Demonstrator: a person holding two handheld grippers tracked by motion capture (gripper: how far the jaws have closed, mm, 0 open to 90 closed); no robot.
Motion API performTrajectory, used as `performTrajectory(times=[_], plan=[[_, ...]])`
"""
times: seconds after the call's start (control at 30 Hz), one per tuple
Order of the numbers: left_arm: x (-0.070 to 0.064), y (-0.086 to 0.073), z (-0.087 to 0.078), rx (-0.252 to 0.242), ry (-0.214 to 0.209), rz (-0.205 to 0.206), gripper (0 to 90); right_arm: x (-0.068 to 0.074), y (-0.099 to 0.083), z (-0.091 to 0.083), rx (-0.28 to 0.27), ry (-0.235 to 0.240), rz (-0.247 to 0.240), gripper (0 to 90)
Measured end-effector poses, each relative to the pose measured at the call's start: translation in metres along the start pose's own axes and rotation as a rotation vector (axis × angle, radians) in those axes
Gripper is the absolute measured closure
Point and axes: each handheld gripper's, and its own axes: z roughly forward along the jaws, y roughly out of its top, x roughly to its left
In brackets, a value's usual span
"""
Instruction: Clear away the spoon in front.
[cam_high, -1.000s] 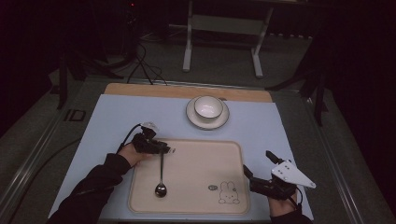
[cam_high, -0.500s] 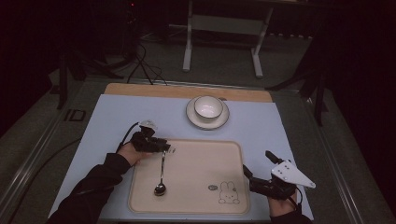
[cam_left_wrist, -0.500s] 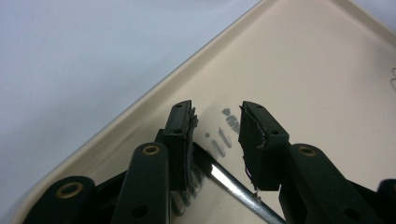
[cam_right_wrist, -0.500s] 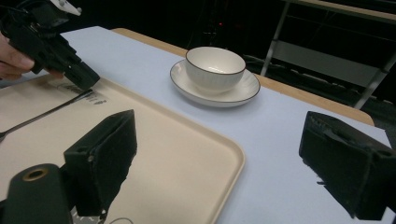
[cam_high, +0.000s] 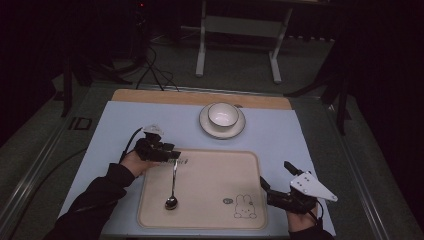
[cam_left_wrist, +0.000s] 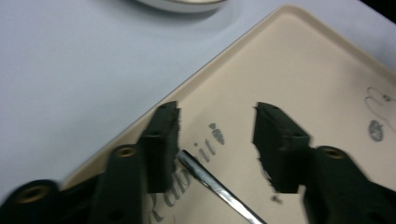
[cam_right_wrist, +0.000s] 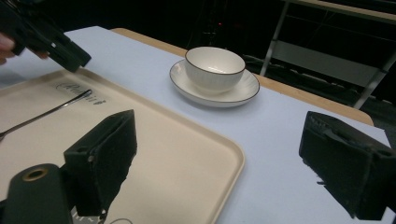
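Little has moved since the earlier frames: the slim silver metal spoon (cam_high: 172, 186) is still seen lying flat on the beige rectangular plastic tray (cam_high: 210, 220), bowl end toward the person, handle tip under the left gripper (cam_high: 172, 156). In the left gripper view the fingers (cam_left_wrist: 161, 142) are spread open, with the handle (cam_left_wrist: 210, 184) lying between them, just beside the left one. For a sound grasp, the gripper should be centred over the handle and lowered before closing. The right gripper (cam_high: 265, 187), fingers open and empty, is held at the tray's right edge. A white ceramic bowl (cam_high: 222, 115) on a white saucer (cam_high: 237, 131) stands beyond on the pale blue counter (cam_high: 125, 125).
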Motion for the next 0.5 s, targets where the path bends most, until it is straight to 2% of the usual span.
performTrajectory(times=[0.13, 0.17, 0.23, 0.27, 0.3, 0.33, 0.4, 0.47, 0.5], plan=[[-0.005, 0.004, -0.010, -0.012, 0.011, -0.009, 38.4, 0.000, 0.000, 0.000, -0.001, -0.001, -0.001, 11.1], [-0.005, 0.005, -0.011, -0.016, 0.004, -0.009, 37.9, 0.000, 0.000, 0.000, 0.000, 0.000, 0.000, 11.1], [-0.006, 0.006, -0.014, -0.020, -0.022, -0.014, 30.7, 0.000, 0.000, 0.000, 0.000, 0.000, -0.001, 11.1], [-0.007, 0.006, -0.016, -0.032, -0.064, 0.000, 27.3, 0.000, 0.000, 0.000, 0.000, 0.000, -0.001, 11.1], [-0.008, 0.006, -0.018, -0.048, -0.075, 0.000, 20.2, -0.001, 0.000, 0.000, 0.001, 0.001, 0.000, 11.1], [-0.009, 0.007, -0.019, -0.062, -0.068, -0.013, 18.3, -0.001, 0.000, 0.000, 0.000, 0.001, 0.001, 11.1], [-0.010, 0.008, -0.022, -0.075, -0.094, -0.007, 12.5, -0.001, 0.000, 0.000, 0.001, 0.000, 0.002, 11.1], [-0.012, 0.009, -0.023, -0.089, -0.089, -0.014, 9.4, -0.001, 0.000, 0.000, 0.001, 0.000, 0.001, 11.1], [-0.013, 0.010, -0.024, -0.084, -0.093, -0.013, 5.1, -0.001, 0.000, 0.000, 0.001, -0.001, 0.000, 11.1]])
